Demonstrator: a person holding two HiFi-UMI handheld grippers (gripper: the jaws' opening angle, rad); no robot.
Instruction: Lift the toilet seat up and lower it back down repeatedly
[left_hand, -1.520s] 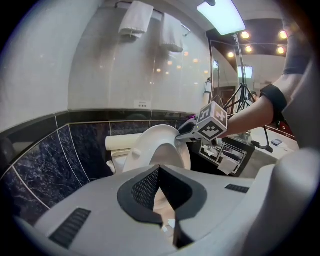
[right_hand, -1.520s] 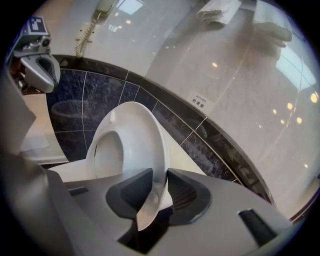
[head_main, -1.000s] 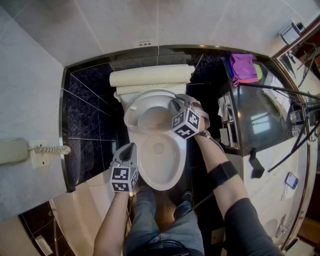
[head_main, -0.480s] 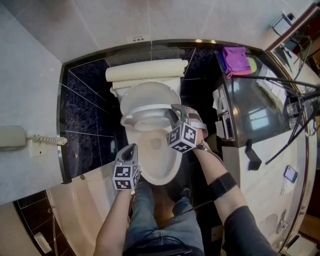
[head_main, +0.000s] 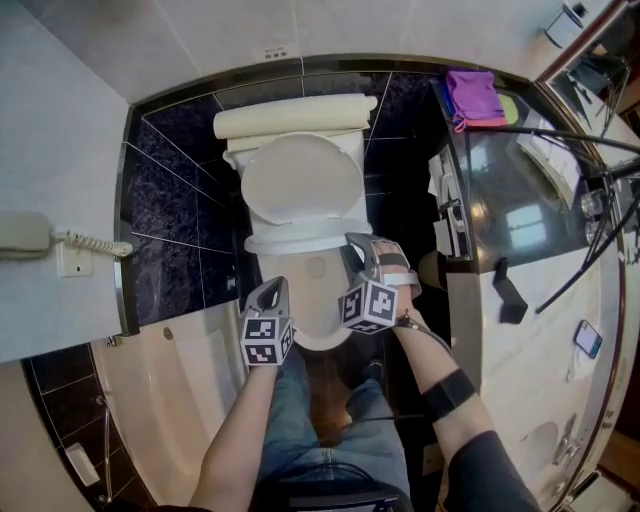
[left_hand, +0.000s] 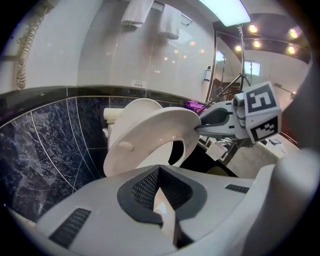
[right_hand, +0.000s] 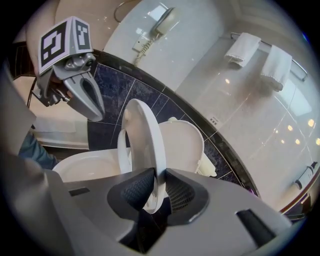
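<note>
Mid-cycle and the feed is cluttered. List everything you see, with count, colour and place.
tank: one, cream, against the dark tiled wall
toilet lid: one, white, upright against the tank
toilet bowl: one, white, centre
toilet seat: one, white, partly raised, front rim clamped
wall phone: one, cream, left wall
cloth: one, purple, upper right in the head view
towels: two, white, on a wall rail
bathtub: one, beige, lower left
left gripper: one, grey, shut, empty, by the bowl's front left
right gripper: one, grey, shut on the seat's rim
legs: blue jeans, before the bowl
</note>
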